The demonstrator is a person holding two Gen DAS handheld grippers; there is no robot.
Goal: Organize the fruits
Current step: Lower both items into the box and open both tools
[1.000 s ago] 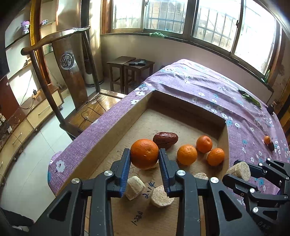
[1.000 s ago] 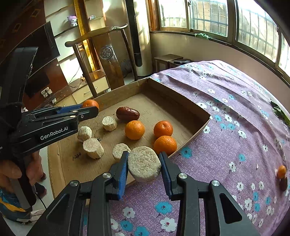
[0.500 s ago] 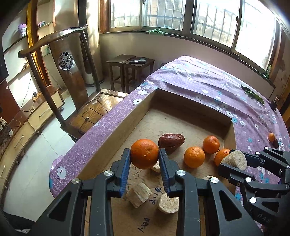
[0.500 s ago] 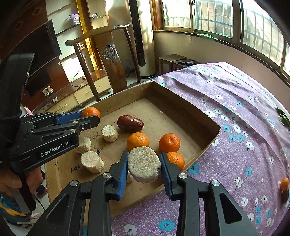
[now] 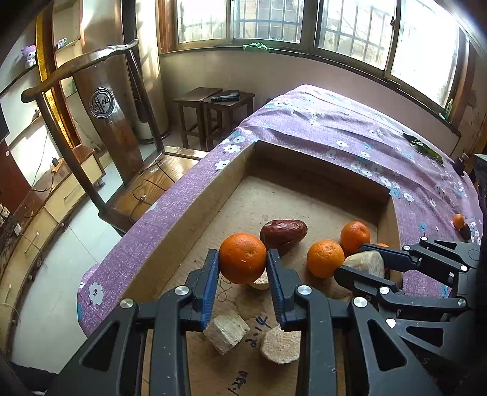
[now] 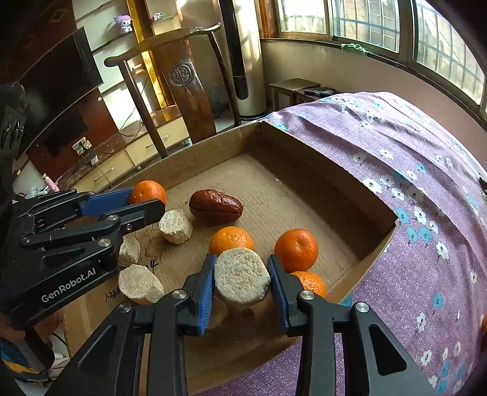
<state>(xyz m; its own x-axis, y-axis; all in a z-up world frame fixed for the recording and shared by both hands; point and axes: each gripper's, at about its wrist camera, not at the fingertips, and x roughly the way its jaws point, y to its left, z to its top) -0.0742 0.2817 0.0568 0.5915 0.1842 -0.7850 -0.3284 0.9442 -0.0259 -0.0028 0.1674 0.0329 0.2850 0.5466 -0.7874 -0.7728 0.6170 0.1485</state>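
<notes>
Your left tongs [image 5: 243, 271] pinching orange [image 5: 242, 257]; right tongs [image 6: 242, 284] pinching beige chunk [image 6: 242, 280], maybe corn, over cardboard box [image 6: 341, 179].

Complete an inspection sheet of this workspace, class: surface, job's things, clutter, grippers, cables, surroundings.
Surface: purple floral cloth under a shallow cardboard box.
Job's things: loose oranges, a red date and pale chunks in the box.
Clutter: small fruits out on the cloth.
Grippers: left gripper shut on an orange; right gripper shut on a pale round chunk.
Cables: wires on the chair seat.
Surroundings: wooden chair, stools, windows.
</notes>
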